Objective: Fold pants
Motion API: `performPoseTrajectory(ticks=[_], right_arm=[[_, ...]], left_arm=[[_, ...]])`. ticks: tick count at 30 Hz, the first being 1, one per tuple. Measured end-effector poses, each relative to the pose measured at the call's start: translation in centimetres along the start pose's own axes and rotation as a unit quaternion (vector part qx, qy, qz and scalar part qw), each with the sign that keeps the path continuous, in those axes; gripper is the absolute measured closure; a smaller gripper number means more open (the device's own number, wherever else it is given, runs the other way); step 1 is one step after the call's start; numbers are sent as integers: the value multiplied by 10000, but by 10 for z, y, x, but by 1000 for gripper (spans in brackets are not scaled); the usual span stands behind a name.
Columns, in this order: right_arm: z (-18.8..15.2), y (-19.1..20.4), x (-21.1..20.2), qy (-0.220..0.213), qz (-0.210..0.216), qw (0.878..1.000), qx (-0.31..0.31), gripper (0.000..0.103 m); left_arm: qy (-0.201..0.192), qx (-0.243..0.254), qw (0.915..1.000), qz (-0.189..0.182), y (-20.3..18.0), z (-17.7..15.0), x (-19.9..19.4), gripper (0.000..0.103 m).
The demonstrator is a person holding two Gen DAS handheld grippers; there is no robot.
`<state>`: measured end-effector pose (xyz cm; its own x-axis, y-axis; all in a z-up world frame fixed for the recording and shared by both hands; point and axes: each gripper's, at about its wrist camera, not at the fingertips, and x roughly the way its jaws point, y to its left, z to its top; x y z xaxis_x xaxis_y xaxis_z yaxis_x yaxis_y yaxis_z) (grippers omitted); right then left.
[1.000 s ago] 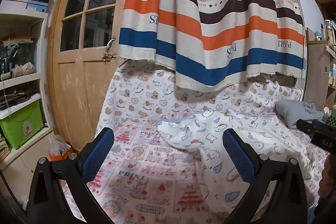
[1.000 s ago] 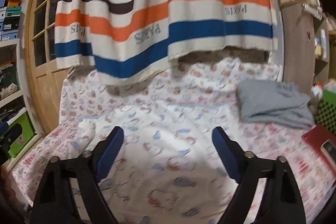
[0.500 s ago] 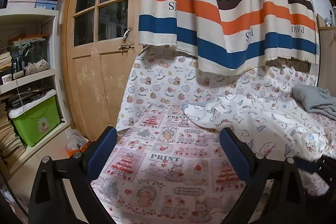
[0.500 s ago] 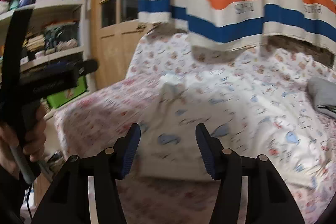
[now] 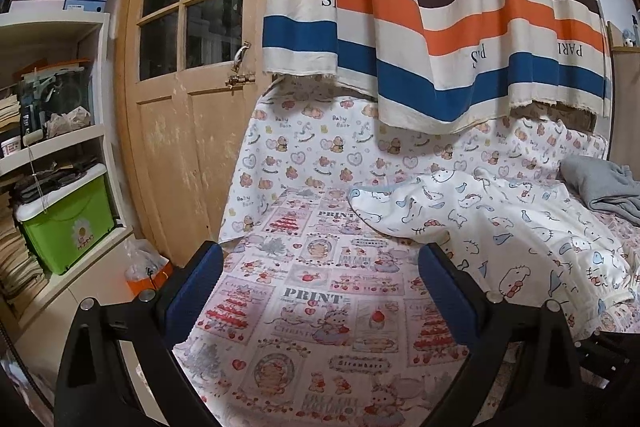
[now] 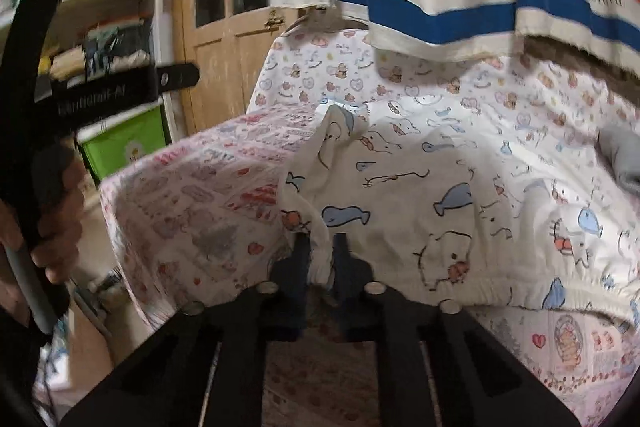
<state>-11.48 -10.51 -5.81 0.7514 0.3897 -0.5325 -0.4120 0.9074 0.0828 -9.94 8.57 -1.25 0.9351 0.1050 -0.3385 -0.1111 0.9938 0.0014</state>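
Observation:
White pants with a cartoon whale and cat print (image 5: 500, 223) lie across the printed bed sheet (image 5: 320, 303). In the right wrist view the pants (image 6: 440, 187) fill the middle. My right gripper (image 6: 322, 259) is shut on a corner of the pants near the elastic waistband, at the bed's front edge. My left gripper (image 5: 320, 287) is open and empty, hovering over bare sheet to the left of the pants. The left gripper's body (image 6: 100, 91), held in a hand, shows at the left of the right wrist view.
A folded grey cloth (image 5: 600, 187) lies at the bed's right end. A striped curtain (image 5: 440, 27) hangs behind the bed. A wooden door (image 5: 192, 107) and shelves with a green box (image 5: 68, 227) stand to the left.
My right gripper has closed from open onto the pants' corner at the near edge. My left gripper has drawn back and left, away from the pants, and stayed open.

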Motion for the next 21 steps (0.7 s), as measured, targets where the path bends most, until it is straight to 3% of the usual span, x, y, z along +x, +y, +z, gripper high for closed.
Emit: performPoseTrajectory(ticks=[6,11,13,15,17,21], right_arm=[[16,-5,-17,-238,49,9997,-74,94],[25,-7,-27,-385,31,9991,-144,94],[28,-11,-29,-397,60,9992,-46,94],[30,-16,-30,-444,81,9990,46,94],[30,-17,-31,-474,4,9989,55,94],[32,-23,-31,-478,86,9986,185,94]], left_arm=[[518,-168,9975,-441,4,35,49,6],[1362,-681,9811,-1196,9,71,132,30],[1597,-641,9780,-1178,2,82,165,39],[1831,-448,9758,-1111,-8,88,197,42],[2132,-374,9700,-1103,-14,89,225,44],[2854,-644,9478,-1269,-17,80,276,55]])
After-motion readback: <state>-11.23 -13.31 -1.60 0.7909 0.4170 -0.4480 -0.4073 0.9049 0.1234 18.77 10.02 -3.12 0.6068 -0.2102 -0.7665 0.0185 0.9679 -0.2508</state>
